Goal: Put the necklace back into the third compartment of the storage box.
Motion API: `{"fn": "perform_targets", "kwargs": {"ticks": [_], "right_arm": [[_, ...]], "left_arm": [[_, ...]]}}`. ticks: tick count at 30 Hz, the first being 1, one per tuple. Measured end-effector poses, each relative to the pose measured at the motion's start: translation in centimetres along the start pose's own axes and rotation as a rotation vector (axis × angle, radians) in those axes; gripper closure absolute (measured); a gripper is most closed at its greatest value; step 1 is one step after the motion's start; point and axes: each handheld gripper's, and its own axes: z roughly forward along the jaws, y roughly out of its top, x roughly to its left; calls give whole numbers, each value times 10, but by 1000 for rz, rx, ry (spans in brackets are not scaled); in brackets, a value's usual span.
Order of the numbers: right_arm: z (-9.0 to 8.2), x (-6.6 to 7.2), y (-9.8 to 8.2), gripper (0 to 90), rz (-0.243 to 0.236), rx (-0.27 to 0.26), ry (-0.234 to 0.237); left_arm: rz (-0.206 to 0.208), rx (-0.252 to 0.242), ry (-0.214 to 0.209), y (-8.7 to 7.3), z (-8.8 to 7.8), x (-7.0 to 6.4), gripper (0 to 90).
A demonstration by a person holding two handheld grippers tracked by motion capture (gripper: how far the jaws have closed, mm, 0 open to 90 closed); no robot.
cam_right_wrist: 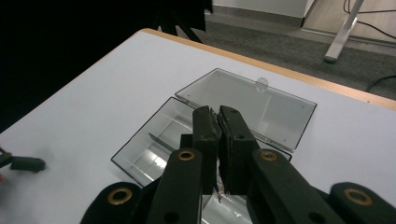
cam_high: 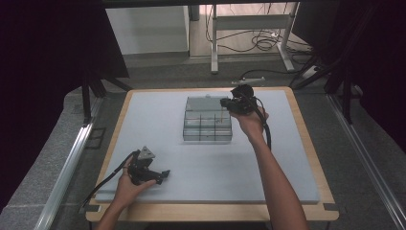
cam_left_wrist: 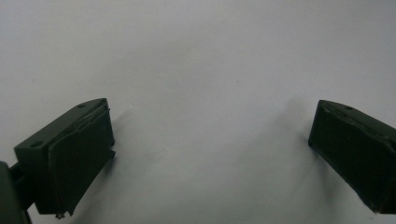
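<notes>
Over the open box, the right gripper pinches a thin stick; the left gripper rests wide apart near the mat's front.

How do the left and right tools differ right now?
The left tool has its jaws spread wide with bare grey mat between them; the right tool has its jaws pressed together on a small thin thing too hard to identify. The left tool sits low at the near part of the grey table mat; the right tool hangs over the clear plastic compartment box with its lid open. Both are black and hand-held.
</notes>
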Motion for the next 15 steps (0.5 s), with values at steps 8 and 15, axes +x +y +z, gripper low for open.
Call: {"fn": "perform_targets", "kwargs": {"ticks": [8, 15], "right_arm": [[16, -12, -2, 843, 26, 2, -16], [29, -22, -7, 842, 34, -8, -29]], "left_arm": [[-2, 2, -2, 0, 0, 0, 0], [-1, 2, -2, 0, 0, 0, 0]]}}
